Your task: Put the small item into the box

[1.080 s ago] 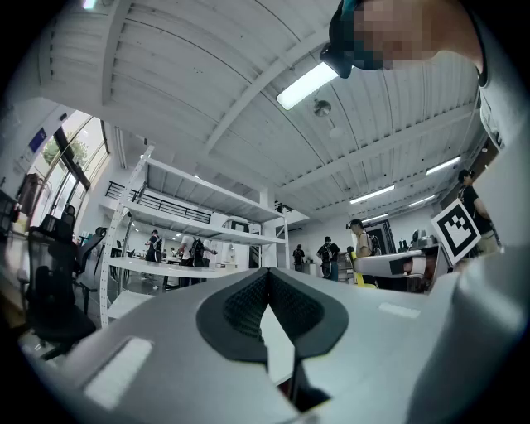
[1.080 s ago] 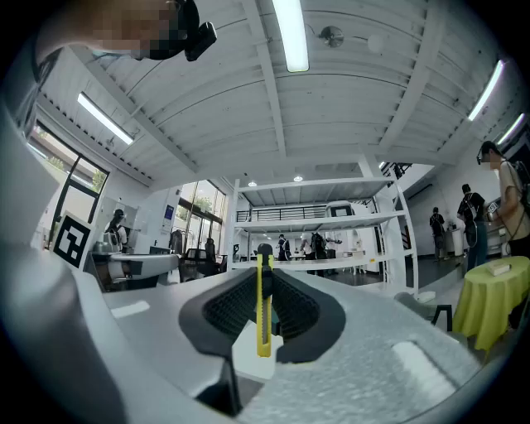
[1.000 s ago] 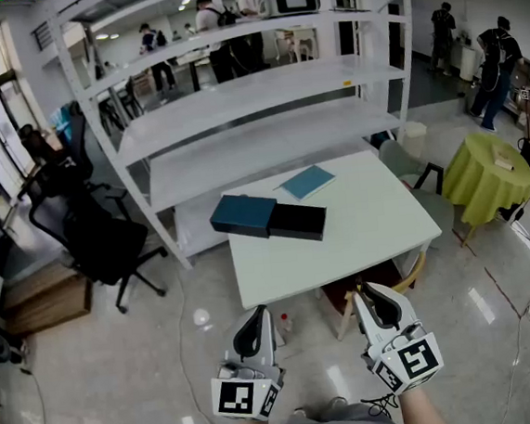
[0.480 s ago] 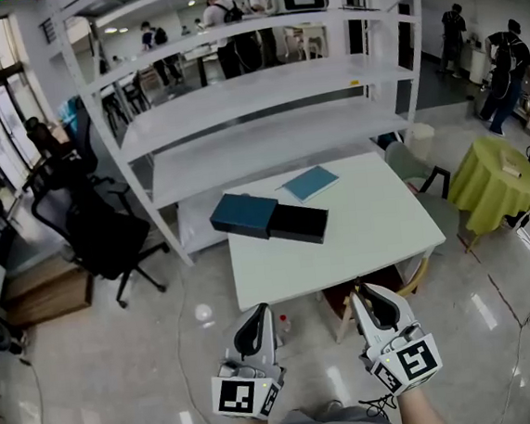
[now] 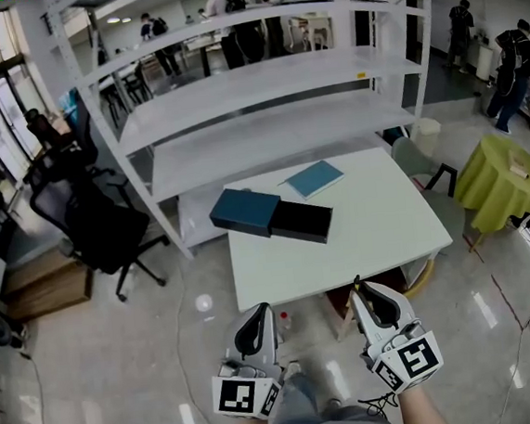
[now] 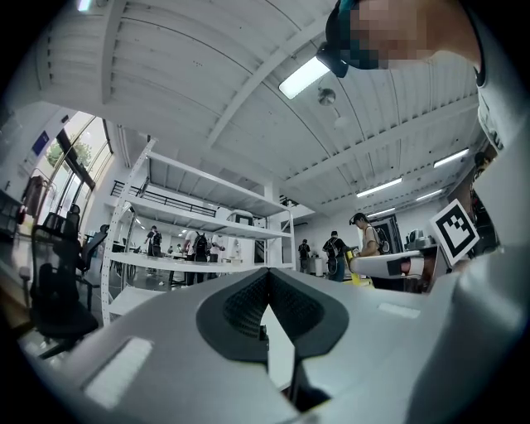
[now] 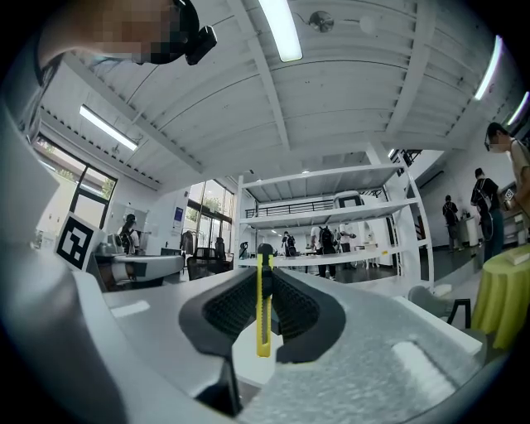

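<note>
**Head view, then each gripper view: cutter clamped on the right, box on the table**

Head view: both grippers sit low at 6 o'clock, clear of the white table point(image 5: 379, 233). The left gripper point(image 5: 258, 311) is at 7 o'clock and the right gripper point(image 5: 366, 290) at 5 o'clock. The box point(image 5: 246, 212), a teal part joined to a black part, lies near the table's 10 o'clock corner. A teal flat book point(image 5: 313, 179) lies at 1 o'clock from the box. A white shelf rack point(image 5: 262, 85) stands beyond at 12 o'clock.

Left gripper view: the left gripper point(image 6: 267, 283) has its jaws pressed together with nothing between them.

Right gripper view: the right gripper point(image 7: 263, 277) is clamped on a yellow utility cutter point(image 7: 262, 323), which stands upright between the pads.
</note>
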